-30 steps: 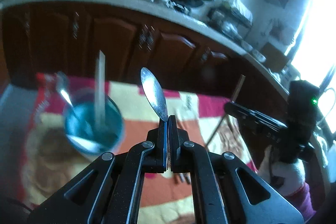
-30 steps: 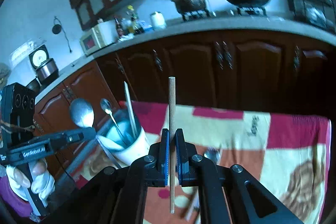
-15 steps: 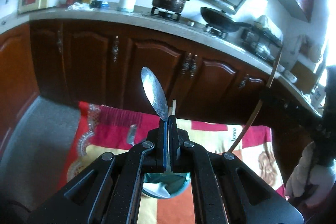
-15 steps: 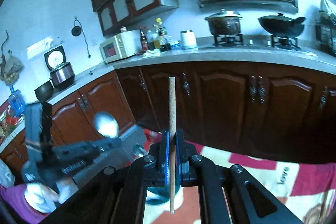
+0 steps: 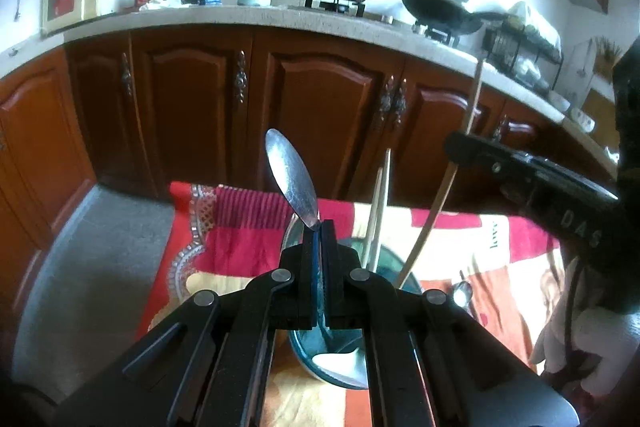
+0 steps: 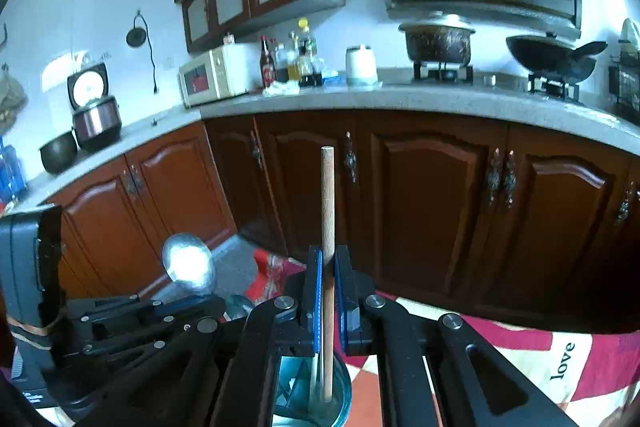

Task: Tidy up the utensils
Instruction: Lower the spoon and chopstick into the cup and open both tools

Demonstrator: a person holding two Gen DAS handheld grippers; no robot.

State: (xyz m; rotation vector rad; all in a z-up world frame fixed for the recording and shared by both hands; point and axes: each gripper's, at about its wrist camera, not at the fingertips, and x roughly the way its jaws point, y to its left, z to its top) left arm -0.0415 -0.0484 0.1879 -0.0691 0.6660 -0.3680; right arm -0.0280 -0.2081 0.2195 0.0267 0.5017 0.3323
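2 grippers hang over the blue cup [image 5: 384, 323], each with a utensil pinched upright. The left gripper [image 5: 319, 227] has its jaws pressed almost flat together on the neck of a metal spoon [image 5: 291, 179], whose bowl rises above the fingertips and leans left. The cup stands directly beneath those jaws, with 2 pale chopsticks [image 5: 380, 207] leaning in it and a white spoon [image 5: 340, 363] lying against its near wall. To the right, the right gripper [image 6: 328, 259] has its jaws clamped on a wooden chopstick [image 6: 327, 203], which stands vertical between the blue pads; its lower end dips inside the cup's rim, seen from the right wrist. In the left wrist view the same stick slants down into the cup's right side.

The cup rests on a red, cream and orange patterned cloth [image 5: 240, 219] covering the counter; another spoon [image 5: 462, 293] lies on the cloth just right of the cup. Beyond are dark wooden cabinets [image 6: 432, 203] under a speckled worktop [image 6: 400, 99] carrying, left to right, a rice cooker [image 6: 96, 115], microwave [image 6: 212, 75], bottles [image 6: 292, 63], a lidded pot [image 6: 438, 41] and a wok [image 6: 554, 55].
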